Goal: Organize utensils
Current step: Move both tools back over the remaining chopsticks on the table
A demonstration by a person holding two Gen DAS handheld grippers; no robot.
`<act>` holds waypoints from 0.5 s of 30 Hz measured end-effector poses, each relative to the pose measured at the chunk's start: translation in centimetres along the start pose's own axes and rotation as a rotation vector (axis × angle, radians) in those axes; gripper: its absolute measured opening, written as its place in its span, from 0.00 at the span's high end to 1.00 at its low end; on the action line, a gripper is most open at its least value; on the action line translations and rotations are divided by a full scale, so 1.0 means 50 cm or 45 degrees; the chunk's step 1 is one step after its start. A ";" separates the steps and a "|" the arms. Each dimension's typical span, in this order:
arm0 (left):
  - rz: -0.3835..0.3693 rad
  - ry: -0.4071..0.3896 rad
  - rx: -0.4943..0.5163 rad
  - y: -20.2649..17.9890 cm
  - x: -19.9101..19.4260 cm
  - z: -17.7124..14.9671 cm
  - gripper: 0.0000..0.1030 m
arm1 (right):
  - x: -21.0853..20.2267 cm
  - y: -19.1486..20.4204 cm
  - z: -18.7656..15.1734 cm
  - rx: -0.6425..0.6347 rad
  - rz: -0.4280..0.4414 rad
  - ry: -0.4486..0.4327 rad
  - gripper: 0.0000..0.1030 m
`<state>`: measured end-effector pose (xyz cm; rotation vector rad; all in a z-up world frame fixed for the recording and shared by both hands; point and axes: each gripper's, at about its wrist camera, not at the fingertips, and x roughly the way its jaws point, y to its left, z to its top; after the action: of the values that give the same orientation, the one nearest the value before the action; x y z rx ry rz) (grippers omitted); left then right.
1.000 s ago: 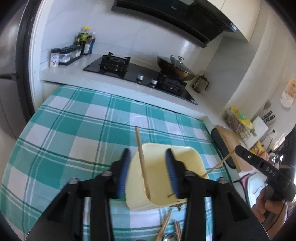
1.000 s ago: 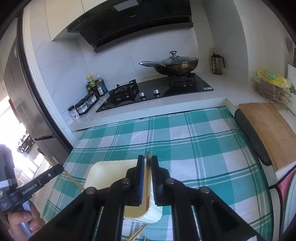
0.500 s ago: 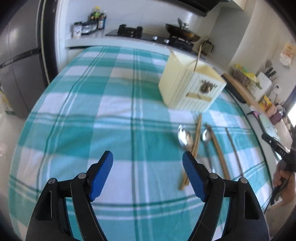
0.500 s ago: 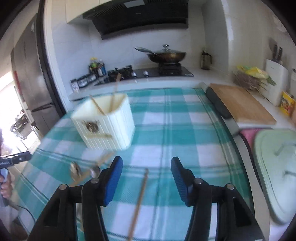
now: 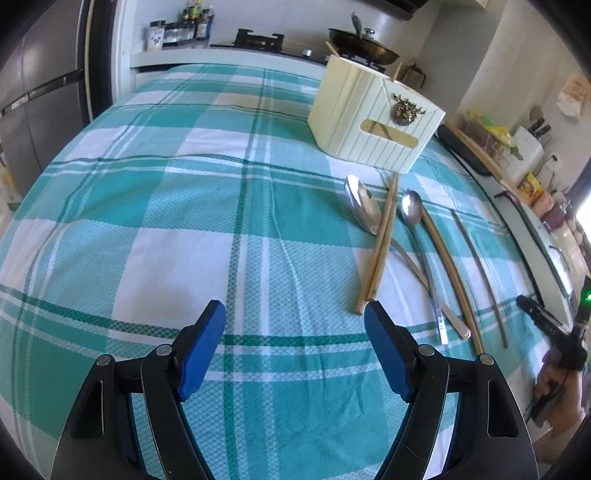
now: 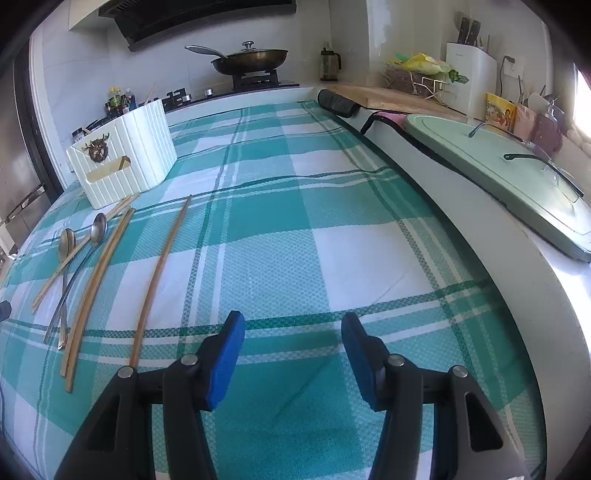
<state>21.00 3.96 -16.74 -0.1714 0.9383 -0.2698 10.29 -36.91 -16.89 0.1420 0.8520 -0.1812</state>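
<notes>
A cream ribbed utensil holder (image 5: 373,114) stands on the checked tablecloth, with two chopsticks sticking out of it; it also shows in the right wrist view (image 6: 125,166). In front of it lie two metal spoons (image 5: 364,208), a pair of wooden chopsticks (image 5: 380,247) and more chopsticks (image 5: 450,269). In the right wrist view a single chopstick (image 6: 160,273) lies nearest my gripper, beside the chopstick pair (image 6: 98,284) and spoons (image 6: 94,232). My left gripper (image 5: 295,325) is open and empty, low over the cloth. My right gripper (image 6: 291,332) is open and empty.
A stove with a lidded pan (image 6: 251,61) and a spice rack (image 5: 177,33) line the back counter. A wooden board (image 6: 388,98), a green lidded tray (image 6: 498,173) and a knife block (image 6: 471,70) stand to the right. A fridge (image 5: 40,99) is at the left.
Both grippers let go of chopsticks in the holder, opened, and pulled back toward the near table edge. The holder is now far ahead and the loose utensils lie between.
</notes>
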 end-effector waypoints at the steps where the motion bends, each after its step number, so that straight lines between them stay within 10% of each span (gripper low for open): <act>1: 0.002 -0.005 0.017 -0.006 0.004 0.006 0.23 | 0.003 0.004 0.001 -0.009 -0.005 0.004 0.46; 15: 0.035 0.060 0.328 -0.075 0.099 0.044 0.25 | -0.003 0.003 0.000 0.000 -0.002 -0.021 0.46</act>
<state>25.01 -1.04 -18.32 0.0846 0.9432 -0.3675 10.22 -36.74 -16.77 0.1393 0.8360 -0.1838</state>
